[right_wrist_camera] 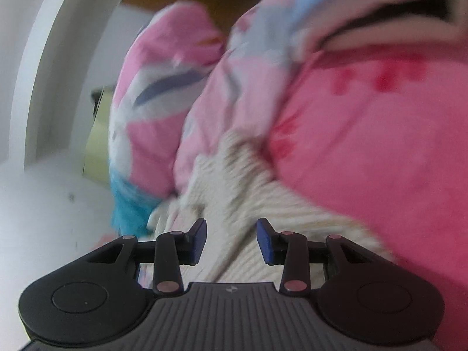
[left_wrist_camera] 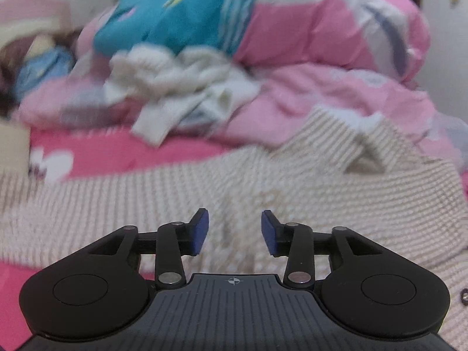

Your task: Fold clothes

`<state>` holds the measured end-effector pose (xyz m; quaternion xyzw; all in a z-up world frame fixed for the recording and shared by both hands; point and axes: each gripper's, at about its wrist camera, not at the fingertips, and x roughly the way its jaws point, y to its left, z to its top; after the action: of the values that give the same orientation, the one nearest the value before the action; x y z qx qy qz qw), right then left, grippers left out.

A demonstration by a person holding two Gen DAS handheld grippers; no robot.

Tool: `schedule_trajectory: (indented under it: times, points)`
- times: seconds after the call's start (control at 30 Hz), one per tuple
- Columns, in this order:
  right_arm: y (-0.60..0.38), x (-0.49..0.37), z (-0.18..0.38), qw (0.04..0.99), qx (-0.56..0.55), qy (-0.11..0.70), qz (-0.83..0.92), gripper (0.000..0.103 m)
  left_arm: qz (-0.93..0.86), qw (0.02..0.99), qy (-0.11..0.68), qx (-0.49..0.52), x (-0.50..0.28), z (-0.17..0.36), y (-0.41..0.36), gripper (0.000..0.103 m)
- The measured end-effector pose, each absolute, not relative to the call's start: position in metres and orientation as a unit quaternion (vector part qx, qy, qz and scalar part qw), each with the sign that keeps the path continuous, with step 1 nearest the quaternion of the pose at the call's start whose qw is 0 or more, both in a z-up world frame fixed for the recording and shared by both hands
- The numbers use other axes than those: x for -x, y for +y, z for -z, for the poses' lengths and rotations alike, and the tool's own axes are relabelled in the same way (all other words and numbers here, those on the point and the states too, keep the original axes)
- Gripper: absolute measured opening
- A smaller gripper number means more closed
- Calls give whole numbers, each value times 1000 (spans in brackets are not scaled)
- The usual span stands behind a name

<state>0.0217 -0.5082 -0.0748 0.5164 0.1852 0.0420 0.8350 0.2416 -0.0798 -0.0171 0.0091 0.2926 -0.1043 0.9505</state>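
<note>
A cream waffle-knit garment (left_wrist_camera: 222, 184) lies spread on the pink bed sheet (left_wrist_camera: 111, 152), filling the lower half of the left wrist view. Above it hangs my left gripper (left_wrist_camera: 235, 232), open, with nothing between its blue pads. A crumpled white garment (left_wrist_camera: 175, 87) sits further back against the bedding. In the blurred right wrist view the same cream knit (right_wrist_camera: 248, 193) runs under my right gripper (right_wrist_camera: 231, 241), which is also open and holds nothing.
A bunched pink, white and teal quilt (left_wrist_camera: 307, 29) rises behind the clothes. A doll in blue (left_wrist_camera: 44, 64) lies at far left. A big pink mound (right_wrist_camera: 380, 146) crowds the right of the right wrist view; a white wall (right_wrist_camera: 44, 87) stands on its left.
</note>
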Motion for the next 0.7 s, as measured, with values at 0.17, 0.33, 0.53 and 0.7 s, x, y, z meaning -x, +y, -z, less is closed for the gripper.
schedule_trajectory:
  times: [0.17,0.33,0.53,0.7]
  points:
    - [-507,-79,42,870,-438,224,-42,32,202,940,274,-37,-250,-20,-160,57]
    - [-518,-117,79,875,-412,256,-18,30,296,917,262,-60,-275,-26,-265,83]
    - [-531,-121,120,862,-435,252,-60,30,331,891,270,-153,-306,-7,-387,97]
    - [-534,-119,130,857,-445,244,-91,30,310,868,297,-251,-326,17,-462,97]
